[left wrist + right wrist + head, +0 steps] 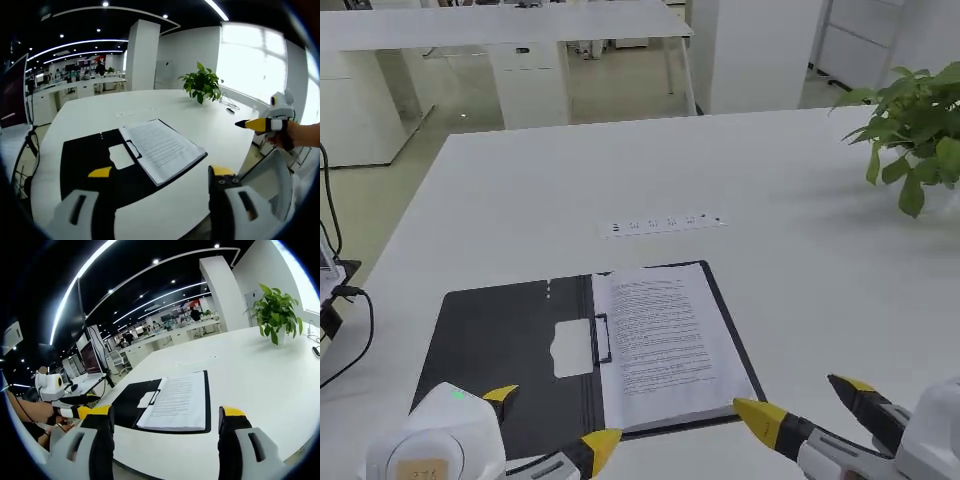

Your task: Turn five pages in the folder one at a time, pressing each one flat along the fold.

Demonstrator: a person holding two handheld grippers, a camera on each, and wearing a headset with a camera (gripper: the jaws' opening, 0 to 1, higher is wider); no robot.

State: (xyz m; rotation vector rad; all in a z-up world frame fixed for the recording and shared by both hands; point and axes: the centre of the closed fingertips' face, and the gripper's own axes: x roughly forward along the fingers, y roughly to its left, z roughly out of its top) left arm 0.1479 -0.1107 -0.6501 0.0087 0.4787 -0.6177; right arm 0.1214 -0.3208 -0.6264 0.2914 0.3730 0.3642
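One white table (800, 180) — open folder (510, 340), potted plant (920, 130) — bright office (165, 315).

The top page (660, 335) in the folder (490, 340) has lines of print, but they are too small to read.

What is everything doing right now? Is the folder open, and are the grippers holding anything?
folder: open, lying flat on the table.
pages: stacked flat on the folder's right half, none lifted.
left gripper: open, holding nothing.
right gripper: open, holding nothing.
plant: upright near the table's far corner.
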